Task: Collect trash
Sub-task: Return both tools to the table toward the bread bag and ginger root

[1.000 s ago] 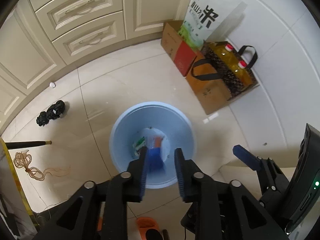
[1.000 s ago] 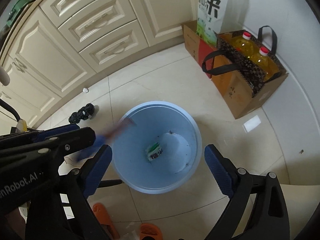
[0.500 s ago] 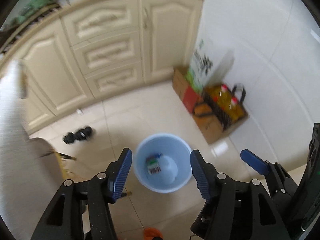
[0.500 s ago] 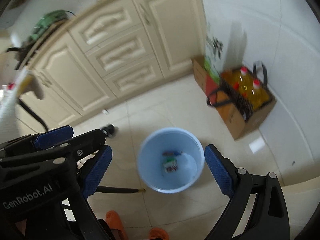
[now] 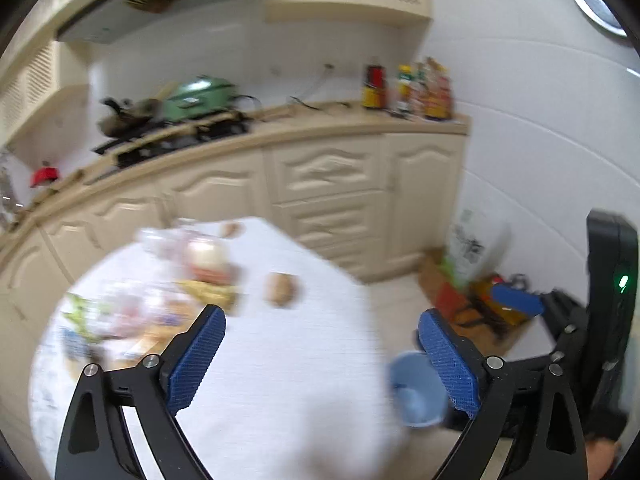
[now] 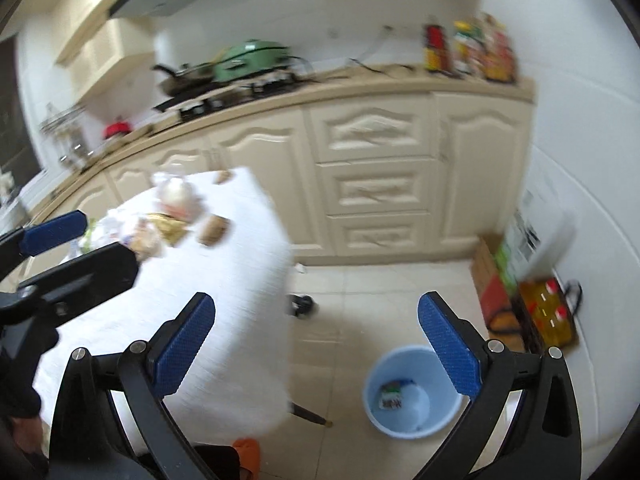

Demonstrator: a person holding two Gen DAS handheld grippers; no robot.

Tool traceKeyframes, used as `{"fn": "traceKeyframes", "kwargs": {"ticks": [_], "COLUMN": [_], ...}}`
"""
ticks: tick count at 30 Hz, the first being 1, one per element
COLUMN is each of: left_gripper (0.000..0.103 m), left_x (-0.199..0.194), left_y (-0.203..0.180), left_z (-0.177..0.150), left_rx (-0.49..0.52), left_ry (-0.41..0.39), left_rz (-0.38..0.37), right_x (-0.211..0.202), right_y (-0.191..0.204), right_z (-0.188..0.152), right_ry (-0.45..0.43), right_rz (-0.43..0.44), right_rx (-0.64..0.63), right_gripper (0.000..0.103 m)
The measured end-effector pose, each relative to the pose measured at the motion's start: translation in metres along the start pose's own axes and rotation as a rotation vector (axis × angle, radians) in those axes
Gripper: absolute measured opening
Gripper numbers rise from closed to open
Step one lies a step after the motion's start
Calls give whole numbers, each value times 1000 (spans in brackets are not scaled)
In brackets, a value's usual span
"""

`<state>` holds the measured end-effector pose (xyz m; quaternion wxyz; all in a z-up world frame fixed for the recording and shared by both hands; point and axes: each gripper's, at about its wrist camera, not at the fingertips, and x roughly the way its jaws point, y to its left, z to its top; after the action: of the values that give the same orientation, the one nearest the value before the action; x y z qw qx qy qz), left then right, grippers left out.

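Left gripper (image 5: pixel 322 344): your tongs stand wide apart with nothing between them, over the white-clothed table (image 5: pixel 280 360).
Right gripper (image 6: pixel 316 340): also spread wide and empty, out over the floor between the table edge and the bin.
Bin: the light blue bin (image 6: pixel 412 392) sits on the tiles to the right of the table, with a small printed carton (image 6: pixel 390 396) lying in the bottom.
Trash: what remains is a blurred heap of wrappers and clear plastic bags (image 5: pixel 132 304) on the far left of the table, plus one brown lump (image 5: pixel 282 288) lying apart to its right (too smeared to name).
Handling: I judge the bags and wrappers light, soft and slippery, likely to crumple or slide out of a shallow pinch.
Where to hold: take a bunched fold near the middle of a wrapper, not a loose corner; take the brown lump across its narrow width.
Risk: dragging neighbouring pieces along when you lift.
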<state>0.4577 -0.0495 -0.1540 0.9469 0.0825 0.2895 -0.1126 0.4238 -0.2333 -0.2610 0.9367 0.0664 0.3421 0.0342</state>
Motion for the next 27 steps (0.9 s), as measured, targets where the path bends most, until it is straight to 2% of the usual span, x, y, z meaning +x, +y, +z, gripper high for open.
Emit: {"fn": "traceKeyframes", "kwargs": {"ticks": [8,14,19,20,21,22,23,25,26,27], "left_gripper": [96,95,93,91,84,83,78,60,47,42], "left_x": [14,57,79,82,86,92,94,96,99,95], "left_y": [73,103,104,104,102,103,104,103,104,104], "left_z": [-41,-54,-77,-77,-84,-86,-77,-74,-70,-70], "left_rx": [-26,-66,-63,-57,-48,-48,-61,-98,-104,-101], "left_ry": [59,173,248,262,292,315,302,312,314,314], "left_rz": [144,169,175,177,188,187,172,108,97,108], "right_x": [59,111,144,148,151,154,158,162,166,169], "right_y": [73,84,83,82,81,80,79,79,80,81], "right_z": [28,33,37,38,38,39,41,45,47,48], "right_ry": [76,149,183,189,192,199,207,210,221,229], "right_rz": [44,33,21,21,22,25,29,41,42,43], "right_rx": [-153,-176,-168,-166,-163,-160,-157,-155,-157,-161], "right_gripper": [103,103,103,103,102,102,100,96,93,87]}}
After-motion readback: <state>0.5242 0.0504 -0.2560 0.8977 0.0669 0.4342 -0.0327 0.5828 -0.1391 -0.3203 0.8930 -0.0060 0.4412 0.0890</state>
